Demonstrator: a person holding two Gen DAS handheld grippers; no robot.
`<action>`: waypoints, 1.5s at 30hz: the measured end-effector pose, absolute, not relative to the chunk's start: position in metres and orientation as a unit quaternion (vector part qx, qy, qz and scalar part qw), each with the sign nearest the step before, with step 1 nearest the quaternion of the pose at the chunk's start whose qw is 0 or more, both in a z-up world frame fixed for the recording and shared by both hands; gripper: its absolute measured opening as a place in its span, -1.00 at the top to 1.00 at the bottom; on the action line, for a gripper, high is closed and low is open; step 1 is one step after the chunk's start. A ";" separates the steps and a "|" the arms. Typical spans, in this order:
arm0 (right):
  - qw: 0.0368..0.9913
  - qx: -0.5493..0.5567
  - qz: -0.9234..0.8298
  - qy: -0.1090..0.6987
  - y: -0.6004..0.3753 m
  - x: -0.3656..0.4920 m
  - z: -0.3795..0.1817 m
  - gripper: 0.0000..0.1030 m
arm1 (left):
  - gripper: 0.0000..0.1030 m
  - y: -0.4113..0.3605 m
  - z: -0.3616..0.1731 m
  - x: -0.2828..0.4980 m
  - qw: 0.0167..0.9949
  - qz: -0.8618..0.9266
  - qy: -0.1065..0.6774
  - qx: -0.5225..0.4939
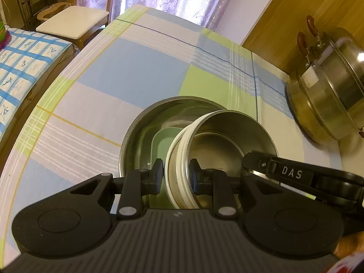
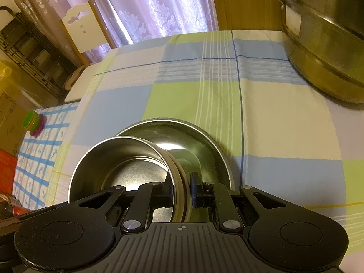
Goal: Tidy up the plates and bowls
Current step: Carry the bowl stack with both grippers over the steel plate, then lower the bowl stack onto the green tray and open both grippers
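We hold the small steel bowl (image 1: 229, 141) tilted over the wide steel bowl (image 1: 145, 122) on the desk (image 1: 127, 68), left tool (image 1: 176, 170) and right tool (image 2: 180, 190) each clamped narrowly on its wall.

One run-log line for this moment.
left tool: shut on small bowl rim | right tool: same, opposite rim | bowl above large steel bowl

black gripper (image 1: 176, 175), ribbed grey base, silver screws
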State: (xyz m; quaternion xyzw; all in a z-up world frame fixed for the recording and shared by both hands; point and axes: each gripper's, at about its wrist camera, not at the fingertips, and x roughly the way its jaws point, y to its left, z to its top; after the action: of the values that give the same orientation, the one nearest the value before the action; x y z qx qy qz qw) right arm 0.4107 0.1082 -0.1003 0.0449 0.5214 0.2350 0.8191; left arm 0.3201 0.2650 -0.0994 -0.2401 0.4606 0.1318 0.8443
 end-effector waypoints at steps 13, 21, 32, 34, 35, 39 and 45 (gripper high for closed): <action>0.821 0.041 0.227 0.523 0.111 0.412 -0.105 0.71 | 0.58 0.268 -0.104 0.324 0.845 0.125 0.461 -0.241; 0.820 0.047 0.221 0.525 0.110 0.411 -0.105 0.72 | 0.57 0.267 -0.103 0.325 0.850 0.116 0.457 -0.234; 0.827 0.053 0.225 0.513 0.103 0.406 -0.104 0.72 | 0.52 0.268 -0.104 0.326 0.852 0.109 0.457 -0.230; 0.828 0.058 0.225 0.511 0.101 0.405 -0.103 0.69 | 0.48 0.268 -0.104 0.325 0.852 0.110 0.459 -0.226; 0.828 0.061 0.225 0.510 0.100 0.404 -0.102 0.67 | 0.47 0.267 -0.104 0.325 0.853 0.110 0.458 -0.224; 0.838 0.068 0.220 0.494 0.094 0.400 -0.094 0.28 | 0.46 0.268 -0.100 0.322 0.858 0.109 0.454 -0.215; 0.842 0.102 0.226 0.479 0.079 0.395 -0.078 -0.06 | 0.46 0.269 -0.083 0.314 0.871 0.107 0.438 -0.195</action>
State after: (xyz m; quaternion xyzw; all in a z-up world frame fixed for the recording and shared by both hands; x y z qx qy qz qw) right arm 0.3947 0.0790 -0.0780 0.1020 0.4794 0.2262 0.8418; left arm 0.3136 0.2687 -0.0828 -0.1952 0.4382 0.1067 0.8709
